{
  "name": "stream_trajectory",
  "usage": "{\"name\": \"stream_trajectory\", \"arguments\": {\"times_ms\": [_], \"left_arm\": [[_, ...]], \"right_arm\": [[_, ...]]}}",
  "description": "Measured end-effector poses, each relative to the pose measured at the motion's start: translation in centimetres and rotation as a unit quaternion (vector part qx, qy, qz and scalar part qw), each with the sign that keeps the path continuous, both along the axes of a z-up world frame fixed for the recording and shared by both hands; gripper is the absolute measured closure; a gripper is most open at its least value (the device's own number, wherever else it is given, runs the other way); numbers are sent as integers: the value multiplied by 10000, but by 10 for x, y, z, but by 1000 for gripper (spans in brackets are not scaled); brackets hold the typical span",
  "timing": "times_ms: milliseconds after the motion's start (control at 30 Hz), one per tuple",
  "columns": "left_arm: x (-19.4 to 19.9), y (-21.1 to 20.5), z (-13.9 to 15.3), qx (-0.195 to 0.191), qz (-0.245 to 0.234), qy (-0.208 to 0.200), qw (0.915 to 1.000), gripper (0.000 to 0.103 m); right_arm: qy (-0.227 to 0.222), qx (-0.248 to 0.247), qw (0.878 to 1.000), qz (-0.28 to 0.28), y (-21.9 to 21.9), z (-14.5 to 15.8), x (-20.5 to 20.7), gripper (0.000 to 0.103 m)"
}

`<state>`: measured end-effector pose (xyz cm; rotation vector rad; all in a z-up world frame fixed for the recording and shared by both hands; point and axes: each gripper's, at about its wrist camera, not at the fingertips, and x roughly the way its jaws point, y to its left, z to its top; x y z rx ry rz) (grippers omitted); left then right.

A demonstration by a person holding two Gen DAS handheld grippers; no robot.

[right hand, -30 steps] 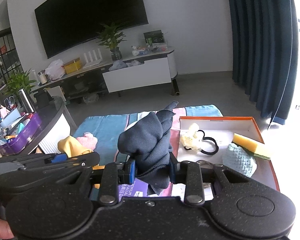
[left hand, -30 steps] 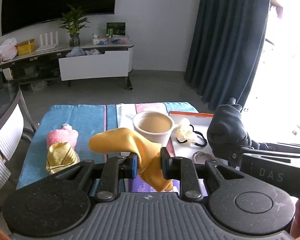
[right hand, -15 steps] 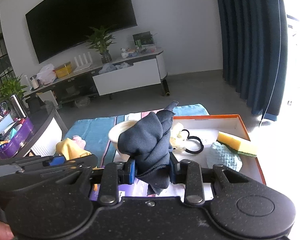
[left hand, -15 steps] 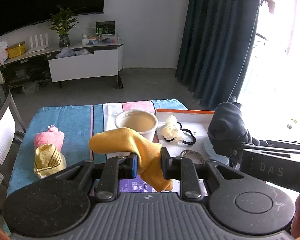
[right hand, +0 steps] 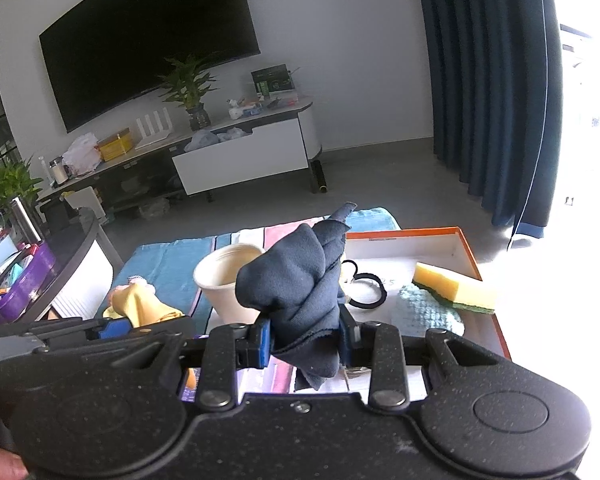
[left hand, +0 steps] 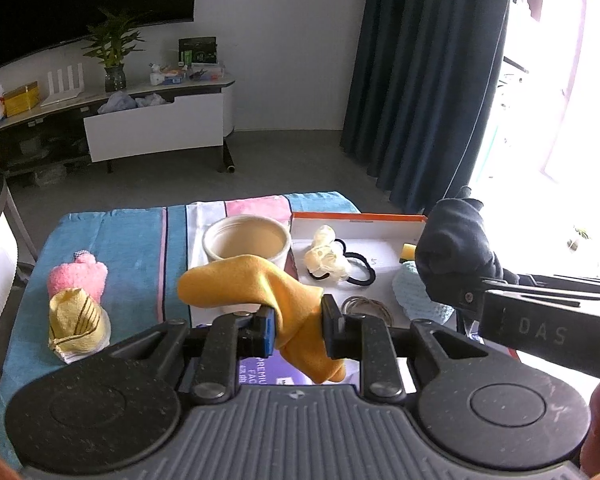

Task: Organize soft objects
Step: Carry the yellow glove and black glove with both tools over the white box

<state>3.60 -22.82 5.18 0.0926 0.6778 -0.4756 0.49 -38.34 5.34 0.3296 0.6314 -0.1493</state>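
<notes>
Left tongs [left hand: 299, 325]: clamped on yellow cloth [left hand: 260, 288]. Right tongs [right hand: 305, 339]: clamped on navy cloth [right hand: 296, 292]. We fear dangling tails snagging the cup [left hand: 247, 243], tipping it.

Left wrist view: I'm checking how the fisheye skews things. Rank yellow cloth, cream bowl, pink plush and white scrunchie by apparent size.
1. Yellow cloth, though nearest the camera
2. Cream bowl
3. Pink plush and white scrunchie look alike

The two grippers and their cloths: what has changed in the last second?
Both hands advanced over the table: the cream bowl and orange-rimmed tray now look nearer. Nothing was taken or released: left gripper still clamps the yellow cloth, right gripper the dark blue cloth.
</notes>
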Motion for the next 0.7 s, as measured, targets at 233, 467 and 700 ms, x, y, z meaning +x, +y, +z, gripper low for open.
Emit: {"name": "stream_trajectory", "arguments": {"times_ms": [233, 467, 700], "left_arm": [[0, -13, -3, 19, -108, 38, 9999, 79], [3, -25, -6, 28, -204, 69, 9998, 79], [6, -36, -7, 35, -276, 105, 9996, 79]], "right_arm": [[1, -7, 10000, -93, -10, -1, -2, 65], [28, -6, 9998, -190, -20, -2, -4, 65], [45, 3, 9996, -282, -31, -4, -6, 65]]}}
